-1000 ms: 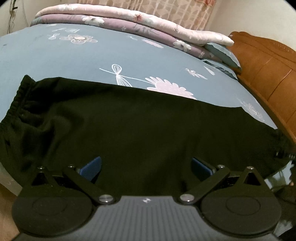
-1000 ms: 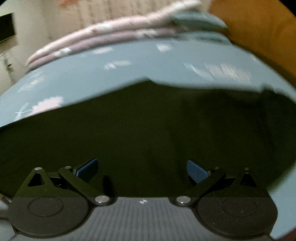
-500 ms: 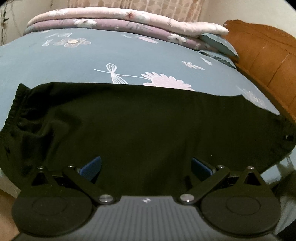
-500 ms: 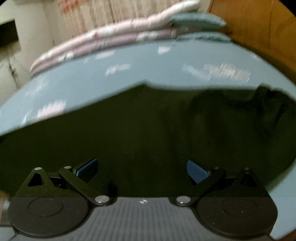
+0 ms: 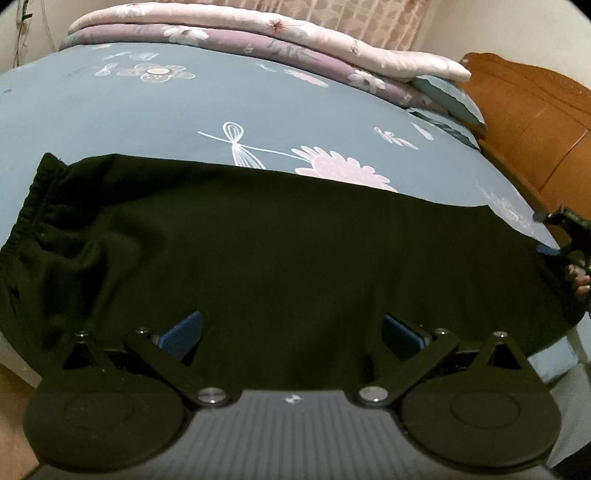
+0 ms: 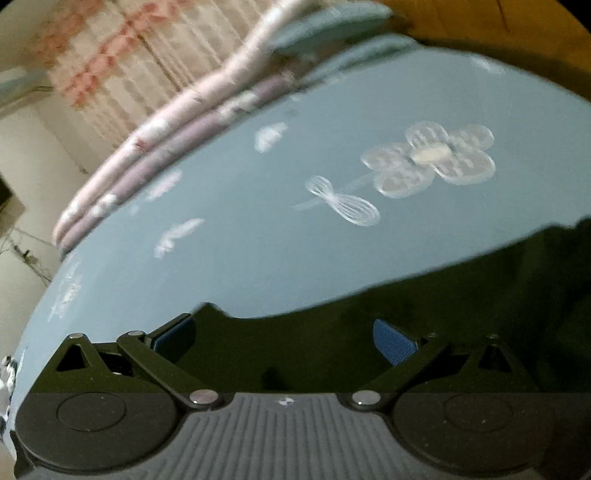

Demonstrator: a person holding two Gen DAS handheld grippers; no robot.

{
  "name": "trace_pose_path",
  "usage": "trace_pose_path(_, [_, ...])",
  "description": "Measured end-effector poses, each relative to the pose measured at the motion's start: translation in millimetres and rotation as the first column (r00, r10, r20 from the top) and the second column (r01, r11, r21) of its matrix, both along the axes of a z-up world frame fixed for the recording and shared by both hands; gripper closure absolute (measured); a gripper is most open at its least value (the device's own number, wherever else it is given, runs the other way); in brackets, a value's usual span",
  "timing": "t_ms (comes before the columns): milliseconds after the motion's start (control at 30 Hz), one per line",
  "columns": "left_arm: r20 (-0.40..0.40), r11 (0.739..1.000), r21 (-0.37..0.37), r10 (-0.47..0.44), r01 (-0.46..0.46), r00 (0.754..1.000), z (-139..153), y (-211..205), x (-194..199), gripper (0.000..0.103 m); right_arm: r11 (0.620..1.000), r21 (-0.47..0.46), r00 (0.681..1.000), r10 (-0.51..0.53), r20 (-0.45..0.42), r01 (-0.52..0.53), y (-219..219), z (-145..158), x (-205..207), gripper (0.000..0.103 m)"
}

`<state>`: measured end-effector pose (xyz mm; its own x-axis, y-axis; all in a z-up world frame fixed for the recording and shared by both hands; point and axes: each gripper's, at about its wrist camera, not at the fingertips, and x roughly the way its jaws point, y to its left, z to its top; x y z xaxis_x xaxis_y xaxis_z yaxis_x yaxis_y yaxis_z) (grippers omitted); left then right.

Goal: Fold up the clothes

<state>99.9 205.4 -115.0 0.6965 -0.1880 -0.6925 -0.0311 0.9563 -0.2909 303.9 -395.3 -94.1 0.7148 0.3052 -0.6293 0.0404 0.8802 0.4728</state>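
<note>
A black garment lies spread flat across the blue flowered bed sheet, its gathered elastic band at the left end. My left gripper hovers open over the garment's near edge, nothing between its blue pads. In the right wrist view, my right gripper is open over the black garment at its end edge, where a corner meets the sheet. The left wrist view shows the right gripper at the garment's far right end, held by a hand.
Folded pink and purple quilts and a blue pillow are stacked along the bed's far side. A wooden headboard stands at the right. The bed's near edge drops off below the garment. A patterned curtain hangs behind.
My right gripper has swung to the garment's end and tilted, so much more blue sheet shows. It now appears at the right edge of the left wrist view. The garment lies as before.
</note>
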Motion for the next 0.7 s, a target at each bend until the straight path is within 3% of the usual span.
trace_pose_path(200, [0.004,1.0,0.003,-0.002,0.002,1.0,-1,0,1,0.001,0.994,-0.1,0.999,-0.037,0.001,0.037,-7,13,-5,0.0])
trace_pose_path(333, [0.004,1.0,0.013,-0.005,0.005,1.0,-1,-1,1,0.001,0.997,-0.022,0.997,0.074,0.009,-0.074,7,19,-15,0.0])
trace_pose_path(433, [0.005,1.0,0.011,-0.006,0.006,1.0,-1,0,1,0.001,0.99,-0.083,0.993,0.114,-0.04,-0.117,22,7,-9,0.0])
trace_pose_path(500, [0.005,1.0,-0.017,0.004,-0.004,1.0,-1,4,2,0.001,0.984,-0.125,0.99,0.118,-0.072,-0.127,25,0,-8,0.0])
trace_pose_path(600, [0.006,0.998,-0.067,0.019,-0.019,1.0,-1,10,3,0.001,0.98,-0.163,0.992,0.107,-0.07,-0.117,25,12,-20,0.0])
trace_pose_path(700, [0.007,0.993,-0.112,0.031,-0.031,0.999,-2,16,3,0.001,0.98,-0.163,0.994,0.11,-0.007,-0.11,15,28,-43,0.0])
